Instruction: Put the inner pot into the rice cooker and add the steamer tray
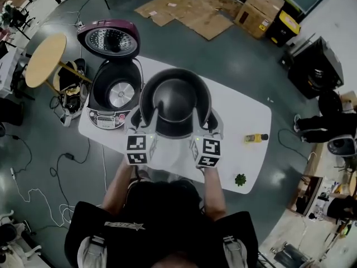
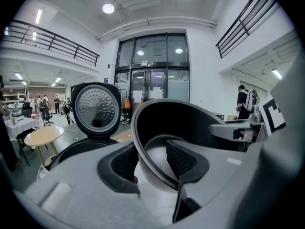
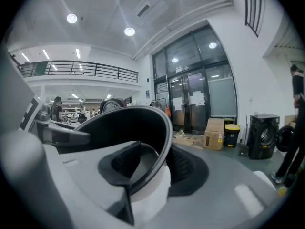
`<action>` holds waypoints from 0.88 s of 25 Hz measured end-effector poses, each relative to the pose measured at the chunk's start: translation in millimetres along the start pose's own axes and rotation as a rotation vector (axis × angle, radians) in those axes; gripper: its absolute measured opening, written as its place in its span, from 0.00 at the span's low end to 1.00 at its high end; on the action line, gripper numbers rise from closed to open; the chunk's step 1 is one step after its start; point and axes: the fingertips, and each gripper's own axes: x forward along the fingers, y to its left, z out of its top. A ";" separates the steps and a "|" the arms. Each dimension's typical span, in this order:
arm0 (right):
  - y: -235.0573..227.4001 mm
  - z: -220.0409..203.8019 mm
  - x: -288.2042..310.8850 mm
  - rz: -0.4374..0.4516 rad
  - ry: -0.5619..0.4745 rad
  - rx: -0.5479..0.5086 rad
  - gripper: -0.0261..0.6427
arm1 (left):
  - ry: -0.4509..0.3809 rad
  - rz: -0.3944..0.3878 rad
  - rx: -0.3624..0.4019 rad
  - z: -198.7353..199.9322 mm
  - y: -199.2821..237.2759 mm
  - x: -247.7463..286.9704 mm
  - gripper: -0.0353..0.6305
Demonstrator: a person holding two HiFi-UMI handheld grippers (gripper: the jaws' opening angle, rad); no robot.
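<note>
The dark inner pot hangs above the white table, held by its rim from both sides. My left gripper is shut on the pot's left rim and my right gripper on its right rim. In the left gripper view the pot's rim runs between the pads of the left gripper. In the right gripper view the rim is likewise clamped by the right gripper. The rice cooker stands just left of the pot with its lid raised and its cavity bare.
On the table's right end lie a small yellow bottle and a green item. A round wooden table stands left of the cooker. Flattened cardboard and boxes lie on the floor beyond. Cables trail on the floor at the left.
</note>
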 end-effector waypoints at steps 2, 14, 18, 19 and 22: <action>15.0 7.4 8.1 0.005 -0.006 -0.005 0.28 | -0.008 0.008 0.000 4.5 17.5 -2.4 0.34; 99.7 36.0 50.4 0.062 -0.038 -0.030 0.28 | -0.042 0.068 -0.032 19.8 108.5 -21.7 0.33; 126.8 41.9 62.6 0.084 -0.040 -0.039 0.28 | -0.047 0.093 -0.044 21.5 136.5 -30.4 0.33; 133.5 42.5 65.7 0.087 -0.039 -0.042 0.28 | -0.050 0.098 -0.045 21.9 143.6 -32.4 0.33; 154.3 45.9 75.8 0.100 -0.044 -0.048 0.28 | -0.056 0.113 -0.050 22.2 165.4 -37.7 0.33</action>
